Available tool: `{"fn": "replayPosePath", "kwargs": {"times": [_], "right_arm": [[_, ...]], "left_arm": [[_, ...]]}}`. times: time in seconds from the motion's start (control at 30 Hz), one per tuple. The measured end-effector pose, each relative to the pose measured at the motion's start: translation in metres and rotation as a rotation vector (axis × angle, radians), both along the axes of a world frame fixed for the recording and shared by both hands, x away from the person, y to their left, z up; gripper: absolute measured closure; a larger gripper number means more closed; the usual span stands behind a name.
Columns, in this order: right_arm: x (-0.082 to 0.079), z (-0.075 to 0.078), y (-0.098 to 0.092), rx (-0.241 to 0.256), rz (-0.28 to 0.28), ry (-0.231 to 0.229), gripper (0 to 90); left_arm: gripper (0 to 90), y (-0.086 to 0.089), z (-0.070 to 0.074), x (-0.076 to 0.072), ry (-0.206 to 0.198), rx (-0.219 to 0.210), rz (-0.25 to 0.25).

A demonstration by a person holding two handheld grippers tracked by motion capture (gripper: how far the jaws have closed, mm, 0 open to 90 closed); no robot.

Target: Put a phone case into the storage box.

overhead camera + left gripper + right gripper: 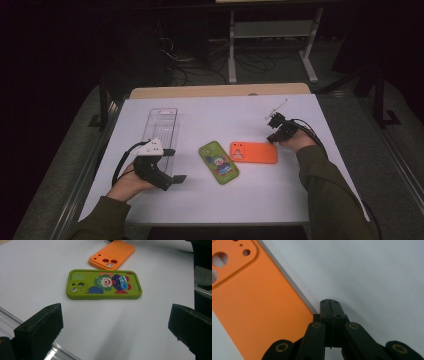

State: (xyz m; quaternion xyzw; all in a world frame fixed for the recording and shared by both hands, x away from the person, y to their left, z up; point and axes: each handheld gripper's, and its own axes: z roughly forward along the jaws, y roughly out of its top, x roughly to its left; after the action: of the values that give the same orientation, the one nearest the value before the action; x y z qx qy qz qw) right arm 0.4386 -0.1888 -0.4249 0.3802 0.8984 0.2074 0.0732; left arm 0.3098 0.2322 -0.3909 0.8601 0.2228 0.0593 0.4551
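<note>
Two phone cases are laid camera-side up on the white table top [280,200], near its middle: an orange phone case [253,152] and, just beside it toward the person's left, a green phone case [218,162] printed with a clown figure; the two lie close together, and whether they touch cannot be told. The right gripper [275,134] is set at the far right end of the orange case, and in the right gripper view its jaws are seen pressed together with nothing between them, their tip resting at the case's edge [262,305] rather than around it. The left gripper [172,165] is held low over the table near the person's left, its jaws spread wide and empty, aimed toward the green case [103,285], which is well apart from them. A clear plastic tray [161,122] lies farther back on the left, unoccupied as far as can be seen. The step in hand is judged to be the approach to the cases, no grasp having yet been made. For the next move, the right jaws would need to be parted and set astride the orange case's rim, or used to nudge it.
</note>
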Motion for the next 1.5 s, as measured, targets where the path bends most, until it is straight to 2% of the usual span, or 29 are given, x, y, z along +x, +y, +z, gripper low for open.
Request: {"fn": "replayPosePath", "kwargs": {"times": [0.13,0.4,0.53,0.63,0.77,0.83,0.93,1.03,1.07,1.13,1.2,1.27,1.3,1.43,1.5], "right_arm": [[-0.01,0.0,-0.002,0.006,0.006,0.001,89.1],[-0.044,0.0,-0.006,0.028,0.024,-0.008,89.1],[-0.054,0.0,-0.006,0.023,0.037,-0.005,89.1],[-0.068,0.001,-0.003,0.007,0.044,-0.012,89.1],[-0.071,0.001,-0.004,0.01,0.044,-0.021,89.0],[-0.073,0.005,-0.005,0.03,0.028,-0.05,88.8],[-0.081,0.014,-0.005,0.09,-0.021,-0.14,74.2],[-0.092,0.017,-0.003,0.142,-0.028,-0.173,58.0],[-0.101,0.018,-0.004,0.168,-0.022,-0.206,47.6],[-0.105,0.019,-0.003,0.186,-0.039,-0.195,44.1],[-0.115,0.02,-0.004,0.207,-0.03,-0.228,34.5],[-0.129,0.019,-0.003,0.248,-0.031,-0.268,22.5],[-0.129,0.019,-0.003,0.248,-0.031,-0.268,22.5],[-0.145,0.013,-0.002,0.288,-0.03,-0.279,12.9],[-0.151,0.009,-0.004,0.288,-0.035,-0.293,8.6]], "left_arm": [[0.0,0.0,0.0,0.0,-0.001,0.001,-0.002],[0.0,-0.001,0.0,0.0,-0.003,0.003,-0.002],[0.0,-0.002,0.0,-0.001,-0.001,0.003,-0.004],[0.0,-0.002,0.0,-0.001,0.001,0.002,-0.006],[0.0,-0.003,0.0,-0.001,0.004,-0.007,-0.002],[0.0,-0.002,0.0,-0.001,-0.001,0.003,-0.011],[0.0,-0.002,0.0,-0.001,0.001,0.003,-0.012],[0.0,-0.002,0.0,-0.001,0.003,0.003,-0.009],[0.0,-0.002,0.001,-0.001,0.0,0.002,-0.01],[0.0,-0.002,0.001,-0.001,-0.003,0.005,-0.012],[0.0,-0.002,0.001,-0.001,-0.005,0.002,-0.015],[0.0,-0.003,0.001,-0.001,-0.006,0.004,-0.016],[0.0,-0.003,0.001,-0.001,-0.007,0.008,-0.019],[0.0,-0.003,0.0,-0.001,-0.007,0.009,-0.02],[0.0,-0.003,0.0,-0.001,-0.006,0.009,-0.02]]}}
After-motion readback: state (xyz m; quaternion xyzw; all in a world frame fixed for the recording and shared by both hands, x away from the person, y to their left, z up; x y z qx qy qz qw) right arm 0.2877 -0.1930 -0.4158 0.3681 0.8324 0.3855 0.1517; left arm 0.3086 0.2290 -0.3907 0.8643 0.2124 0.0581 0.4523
